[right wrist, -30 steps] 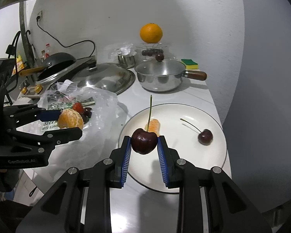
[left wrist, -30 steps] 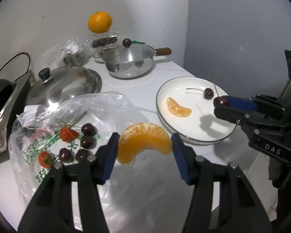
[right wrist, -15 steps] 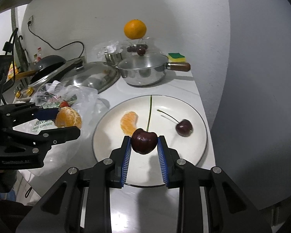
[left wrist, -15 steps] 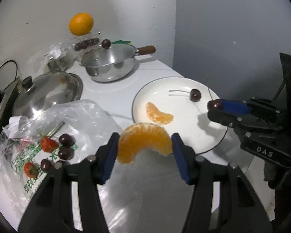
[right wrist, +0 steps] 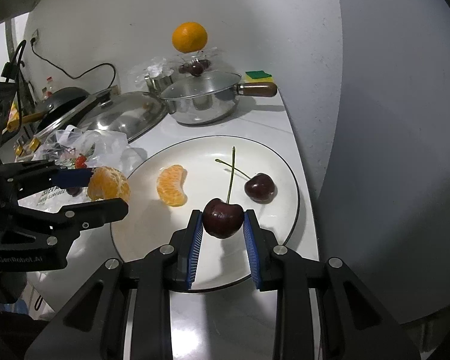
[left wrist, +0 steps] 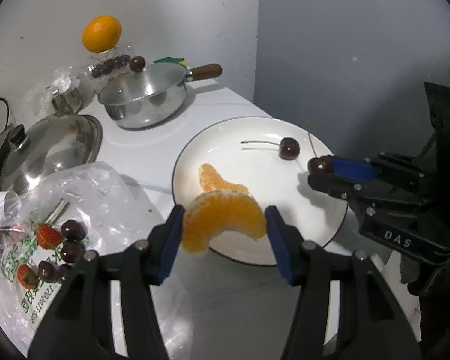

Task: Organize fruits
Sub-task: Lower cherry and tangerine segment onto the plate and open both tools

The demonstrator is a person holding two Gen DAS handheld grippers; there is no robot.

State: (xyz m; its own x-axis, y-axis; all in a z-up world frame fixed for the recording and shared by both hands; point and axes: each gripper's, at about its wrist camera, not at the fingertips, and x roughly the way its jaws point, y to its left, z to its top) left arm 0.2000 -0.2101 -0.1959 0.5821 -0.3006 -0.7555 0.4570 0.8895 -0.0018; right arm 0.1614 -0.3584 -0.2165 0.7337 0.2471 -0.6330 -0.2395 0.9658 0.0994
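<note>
Both grippers advanced over white plate (right wrist: 291, 177) since earlier frames. Left gripper (left wrist: 224, 225) clamps peeled tangerine chunk (left wrist: 222, 220) above plate's near rim. Right gripper (right wrist: 223, 225) pinches stemmed cherry (right wrist: 223, 221) above plate's near edge. On plate: one tangerine segment (right wrist: 172, 189), partly hidden behind held chunk in left view; one loose cherry (right wrist: 260, 188). Left of plate: plastic bag (left wrist: 84, 192) with strawberries and cherries, cut off at frame edge. Behind plate: lidded saucepan (right wrist: 201, 102), whole orange (right wrist: 190, 37) atop clear container, contents indistinct.
</note>
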